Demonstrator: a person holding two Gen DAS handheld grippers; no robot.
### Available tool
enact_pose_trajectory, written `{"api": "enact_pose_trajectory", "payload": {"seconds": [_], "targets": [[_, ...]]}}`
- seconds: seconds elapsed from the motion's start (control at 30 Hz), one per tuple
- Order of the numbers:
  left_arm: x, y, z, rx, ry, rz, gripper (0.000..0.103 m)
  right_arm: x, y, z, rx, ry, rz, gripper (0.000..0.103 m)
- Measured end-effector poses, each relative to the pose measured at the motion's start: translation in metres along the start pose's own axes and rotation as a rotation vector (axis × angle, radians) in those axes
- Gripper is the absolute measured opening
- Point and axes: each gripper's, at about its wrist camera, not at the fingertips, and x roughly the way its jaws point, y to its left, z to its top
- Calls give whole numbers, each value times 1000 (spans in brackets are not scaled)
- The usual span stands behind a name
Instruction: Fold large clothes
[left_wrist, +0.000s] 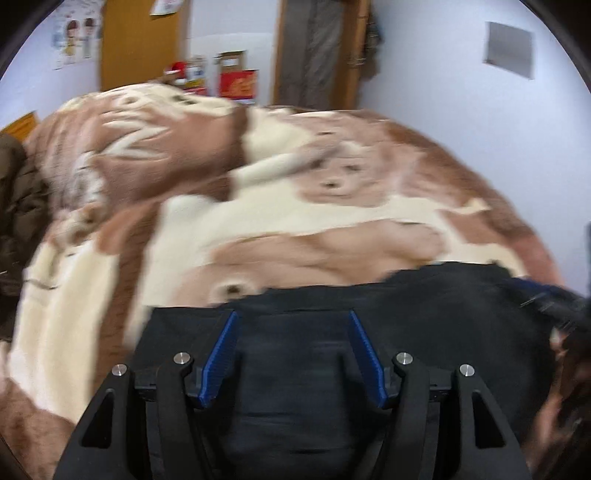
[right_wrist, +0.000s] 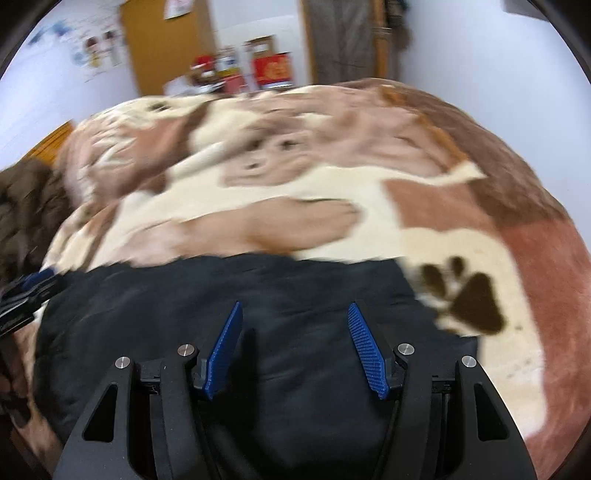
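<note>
Bed blanket, big and fluffy with brown and cream bears (left_wrist: 258, 206), has the soft black cloth garment (right_wrist: 229, 295) lying on its near edge, looking folded at least once. More folds may be left. Left gripper (left_wrist: 291, 321) and right gripper (right_wrist: 295, 314) are partly open above it, holding nothing

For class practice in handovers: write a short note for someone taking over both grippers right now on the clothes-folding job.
Left gripper: open, nothing between its fingers, above the black garment.
Right gripper: open, holding nothing, over the same garment.
The garment lies on the brown-and-cream blanket, near its front edge. A brown coat lies at the left.
Done: how far the folding has got is unclear; the pictures are blurred.
Left: grip it and fold.
</note>
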Motion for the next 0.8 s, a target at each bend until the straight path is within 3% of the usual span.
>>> {"api": "enact_pose_trajectory", "payload": {"seconds": [0.07, 0.17, 0.43, 0.57, 0.67, 0.8], "targets": [[11, -26, -3, 48, 21, -26, 63, 16, 18, -9, -51, 48, -22, 60], [51, -38, -21, 52, 146, -25, 64, 41, 15, -20, -69, 72, -51, 60], [76, -45, -32, 70, 140, 32, 66, 60, 13, -26, -73, 75, -76, 60], [58, -45, -26, 83, 150, 32, 65, 30, 8, -19, -54, 51, -48, 60], [22, -33, -21, 100, 79, 37, 65, -6, -9, -16, -37, -50, -66, 60], [-1, 7, -25, 103, 29, 152, 65, -5, -56, -20, 23, -43, -168, 60]]}}
